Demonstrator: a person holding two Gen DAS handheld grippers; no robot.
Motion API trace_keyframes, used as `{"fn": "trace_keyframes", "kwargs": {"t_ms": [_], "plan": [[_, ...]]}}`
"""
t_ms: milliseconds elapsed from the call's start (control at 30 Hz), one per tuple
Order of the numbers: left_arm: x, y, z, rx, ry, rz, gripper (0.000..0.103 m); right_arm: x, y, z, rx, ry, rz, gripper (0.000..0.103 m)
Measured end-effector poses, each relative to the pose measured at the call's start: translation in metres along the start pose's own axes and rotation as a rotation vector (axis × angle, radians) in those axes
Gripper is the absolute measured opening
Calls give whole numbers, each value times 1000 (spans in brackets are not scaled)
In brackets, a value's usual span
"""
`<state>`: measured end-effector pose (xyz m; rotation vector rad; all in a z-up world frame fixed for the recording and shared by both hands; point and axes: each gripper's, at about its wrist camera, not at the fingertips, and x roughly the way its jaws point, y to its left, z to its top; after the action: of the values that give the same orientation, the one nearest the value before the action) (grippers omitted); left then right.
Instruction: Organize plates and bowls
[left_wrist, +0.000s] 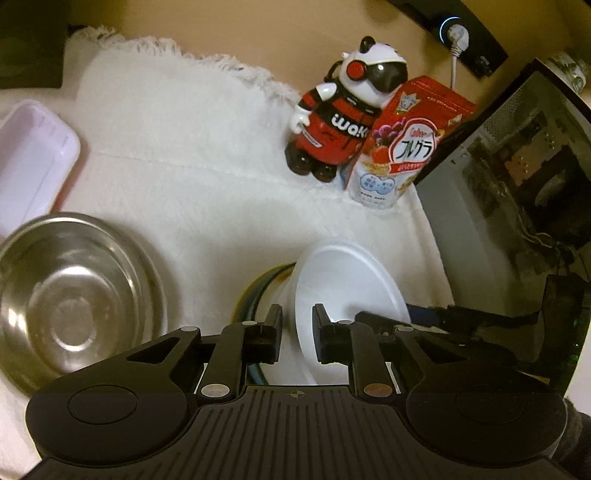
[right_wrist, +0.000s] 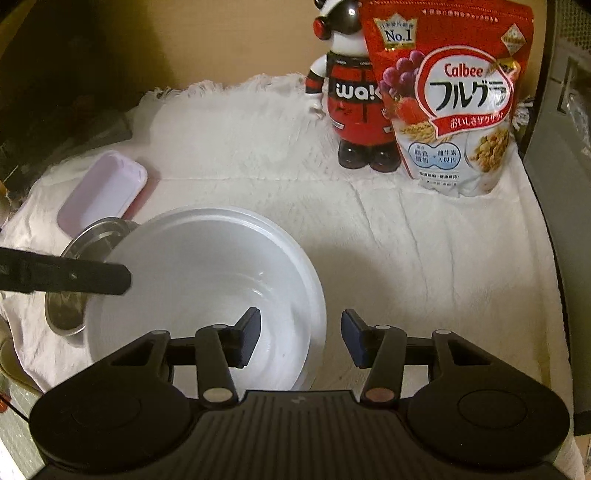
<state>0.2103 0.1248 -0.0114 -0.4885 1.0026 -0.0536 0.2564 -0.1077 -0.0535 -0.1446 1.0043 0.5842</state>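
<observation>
The left gripper (left_wrist: 295, 325) is clamping the rim of a white bowl (left_wrist: 347, 291), its jaws nearly closed with the rim pinched between them. In the right wrist view that same white bowl (right_wrist: 207, 295) is sitting tilted toward the camera at about 7 o'clock from the centre of the white cloth (right_wrist: 406, 240) covering the counter, and the left gripper's finger is reaching in from 9 o'clock onto the bowl's left rim.

The right gripper (right_wrist: 301, 332) is straddling the bowl's right rim, one finger inside the bowl and one outside, its jaws standing partly open and not pressing on the rim.

A steel bowl (left_wrist: 74, 295) is lying at 9 o'clock from the white bowl, just beside it. A pale pink tray (right_wrist: 103, 192) is resting farther off at 10 o'clock. At 1 o'clock a panda figure (right_wrist: 354, 92) is standing beside a red cereal bag (right_wrist: 454, 99).
</observation>
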Motion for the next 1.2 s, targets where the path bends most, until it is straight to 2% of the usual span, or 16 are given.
{"fn": "trace_keyframes", "kwargs": {"t_ms": [133, 200, 500, 567, 667, 733, 800, 967, 1067, 1133, 1200], "plan": [[3, -5, -3, 87, 8, 125, 22, 6, -6, 2, 4, 22, -20, 49], [6, -5, -5, 103, 19, 140, 27, 11, -8, 1, 9, 40, -32, 49], [24, -4, -8, 120, 72, 144, 27, 26, -19, -6, 57, 100, 18, 49], [29, -1, -7, 106, 89, 119, 27, 28, -21, -7, 69, 111, 37, 49], [38, 20, -6, -22, 137, 11, 31, 32, -24, -11, 97, 132, 65, 49], [41, 33, -5, -97, 147, -30, 36, 37, -28, -13, 121, 145, 80, 49], [42, 39, -3, -117, 151, -47, 40, 39, -32, -14, 155, 148, 98, 49], [46, 28, -1, -45, 149, -7, 40, 44, -39, -11, 215, 162, 128, 49], [48, 19, -1, 42, 121, 76, 49, 47, -39, -12, 232, 179, 155, 49], [50, 12, -2, 107, 113, 121, 48, 48, -39, -13, 235, 182, 166, 49], [58, 12, -2, 99, 149, 87, 44, 48, -37, -13, 233, 184, 171, 49]]}}
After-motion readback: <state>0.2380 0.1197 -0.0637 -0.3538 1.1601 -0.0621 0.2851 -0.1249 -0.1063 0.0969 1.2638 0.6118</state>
